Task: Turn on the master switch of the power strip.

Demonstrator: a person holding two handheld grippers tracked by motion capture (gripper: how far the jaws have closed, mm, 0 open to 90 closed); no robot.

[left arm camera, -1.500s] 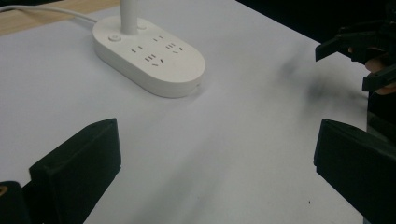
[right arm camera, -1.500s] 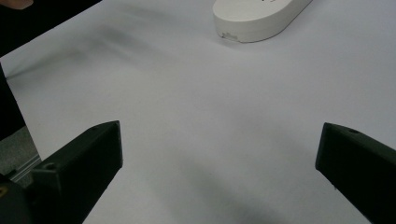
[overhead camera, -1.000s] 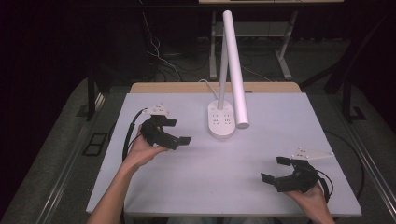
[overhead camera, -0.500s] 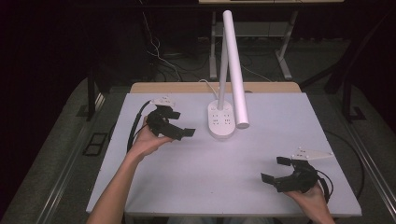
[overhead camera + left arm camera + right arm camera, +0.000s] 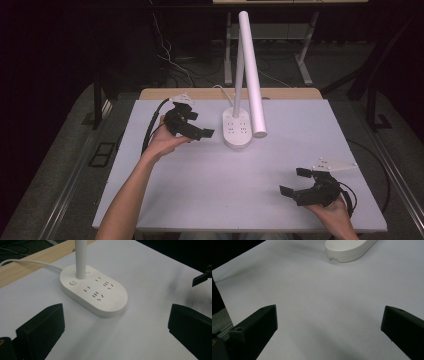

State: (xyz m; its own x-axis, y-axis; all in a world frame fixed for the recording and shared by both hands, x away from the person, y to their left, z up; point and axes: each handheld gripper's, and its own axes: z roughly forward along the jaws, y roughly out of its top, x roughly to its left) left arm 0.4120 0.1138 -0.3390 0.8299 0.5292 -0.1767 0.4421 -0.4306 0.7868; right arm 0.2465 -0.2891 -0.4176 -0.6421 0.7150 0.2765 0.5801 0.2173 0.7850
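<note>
My left gripper hangs with its jaws spread wide and empty just beside the white oval lamp base with socket slots, which stands near the middle of the white table's far edge. In the left gripper view the base lies straight ahead between the jaws, its long axis slanting across them, power button at the far end. My right gripper, equally wide and empty, sits near the near right corner, well apart, so I judge the left is placed to reach.
</note>
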